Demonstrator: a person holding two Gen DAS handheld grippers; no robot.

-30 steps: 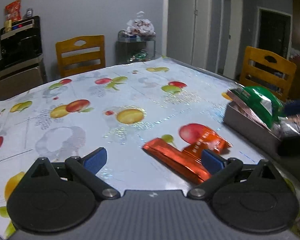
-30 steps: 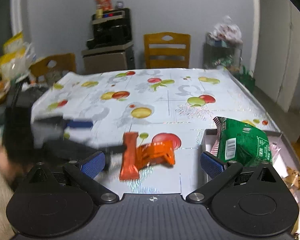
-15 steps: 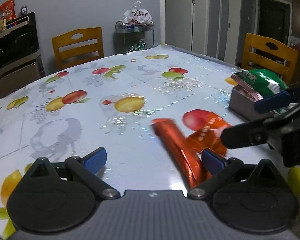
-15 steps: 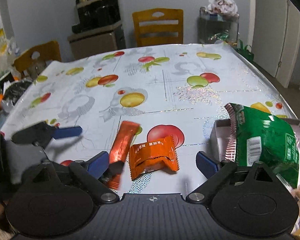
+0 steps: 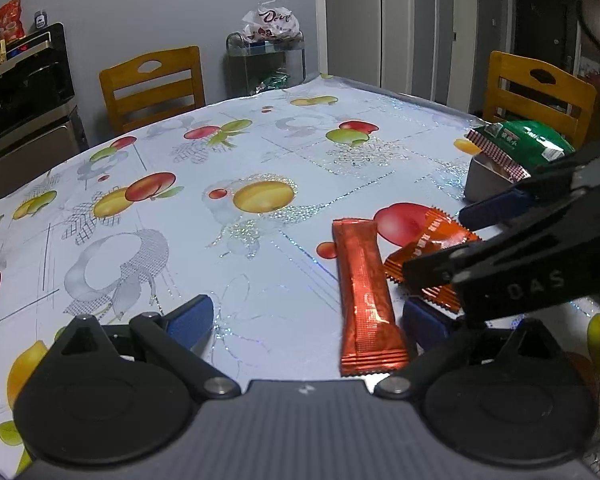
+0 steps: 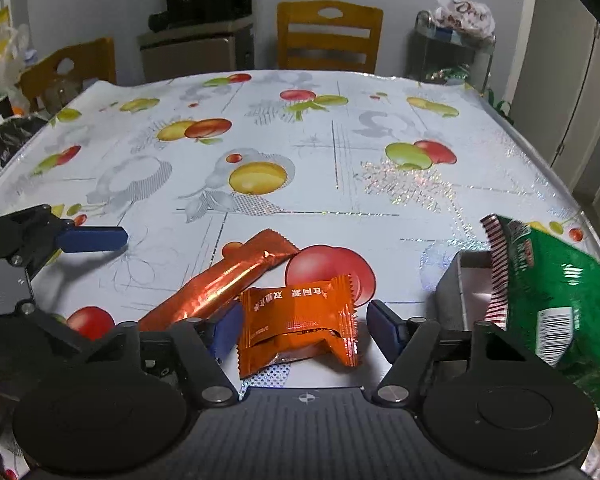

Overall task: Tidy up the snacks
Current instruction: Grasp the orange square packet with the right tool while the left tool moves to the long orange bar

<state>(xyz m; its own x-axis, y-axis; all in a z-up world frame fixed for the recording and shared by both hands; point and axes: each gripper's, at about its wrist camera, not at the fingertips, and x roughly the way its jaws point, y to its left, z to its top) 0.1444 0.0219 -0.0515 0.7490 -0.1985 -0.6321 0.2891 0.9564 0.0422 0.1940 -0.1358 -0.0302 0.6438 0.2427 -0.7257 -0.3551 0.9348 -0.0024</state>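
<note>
A square orange snack packet (image 6: 300, 324) lies on the fruit-print tablecloth (image 6: 340, 184). It sits between the fingers of my right gripper (image 6: 304, 328), whose jaws are closing; a small gap still shows at the right pad. A long orange stick packet (image 5: 364, 292) lies beside it, inside my open left gripper (image 5: 308, 318) near its right finger. In the left wrist view the right gripper (image 5: 436, 242) reaches in from the right over the square packet (image 5: 432, 240). A grey box (image 6: 452, 280) at the right holds a green snack bag (image 6: 560, 280).
Wooden chairs (image 6: 328, 36) stand at the table's far side and at its right (image 5: 536, 92). A dark appliance on a cabinet (image 6: 204, 20) and a shelf with a plastic bag (image 6: 456, 28) line the back wall. Clutter sits off the left edge (image 6: 4, 132).
The right gripper has come down and forward over the square orange packet and its jaws have narrowed around it. The left gripper has stayed about where it was, still open.
</note>
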